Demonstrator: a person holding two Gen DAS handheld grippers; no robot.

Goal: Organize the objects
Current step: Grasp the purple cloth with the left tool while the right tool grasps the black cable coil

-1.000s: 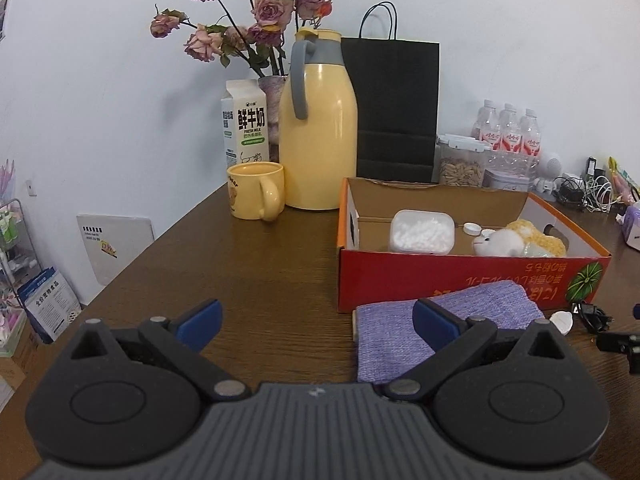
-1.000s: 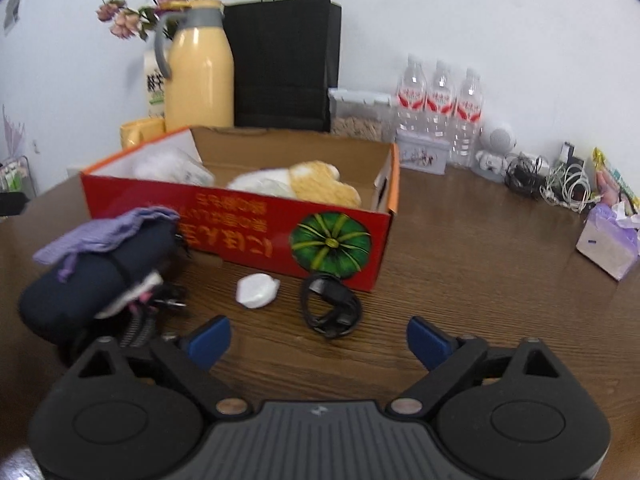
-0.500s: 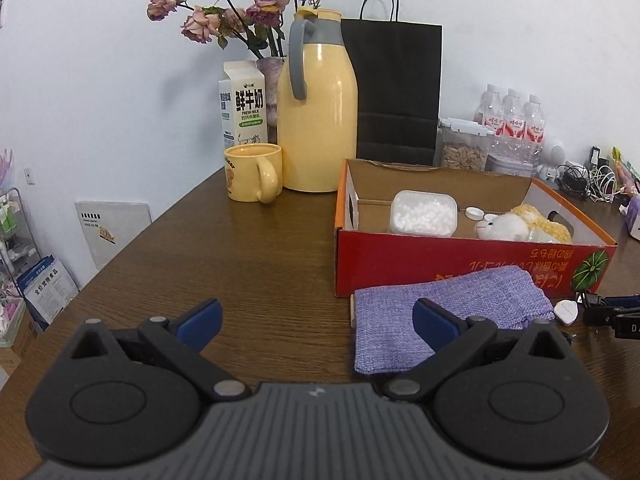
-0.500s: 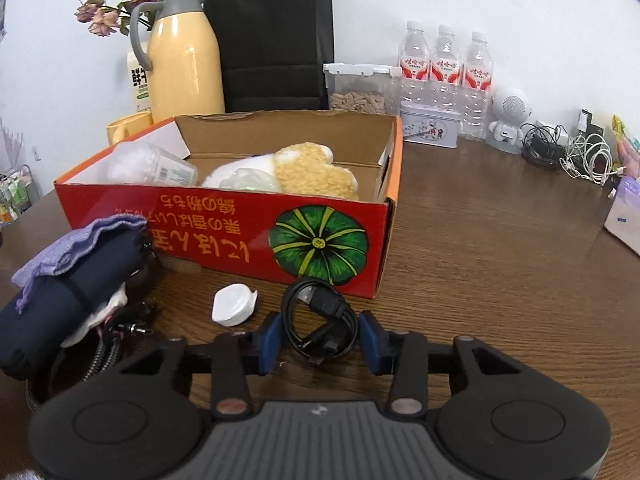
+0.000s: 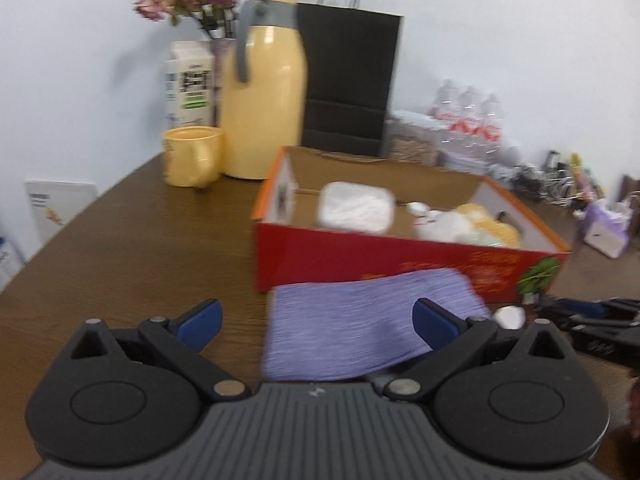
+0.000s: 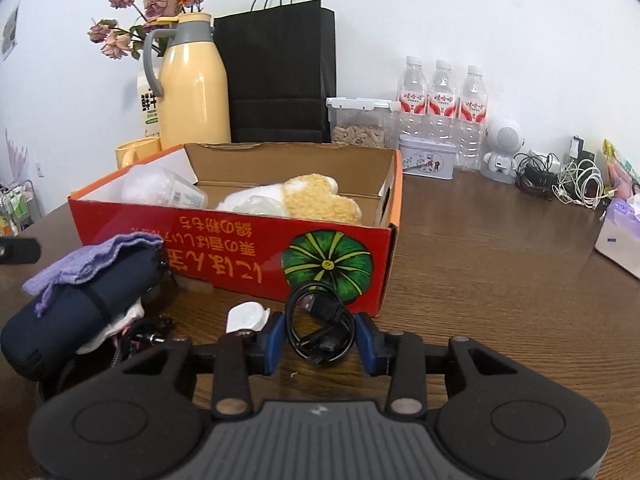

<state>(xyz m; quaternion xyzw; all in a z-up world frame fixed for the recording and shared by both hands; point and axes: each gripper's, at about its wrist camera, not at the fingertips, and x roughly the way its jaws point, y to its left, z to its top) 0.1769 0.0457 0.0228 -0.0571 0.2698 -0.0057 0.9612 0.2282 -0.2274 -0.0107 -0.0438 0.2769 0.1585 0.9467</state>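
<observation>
Materials and surface finishes on the wooden table (image 6: 480,280).
Table: dark brown wood grain, slight sheen. Box (image 6: 240,236): red printed cardboard, raw brown inside. Cloth (image 5: 360,320): purple woven fabric, matt. Cable (image 6: 320,328): smooth black plastic. Flask (image 6: 194,84): glossy yellow. Bag (image 6: 280,72): matt black paper.

Coiled black cable (image 6: 320,330) sits upright before the red box (image 6: 224,236).

Cable coil (image 6: 320,326) lies before the box (image 6: 240,240), cloth (image 6: 96,258) leftward.
</observation>
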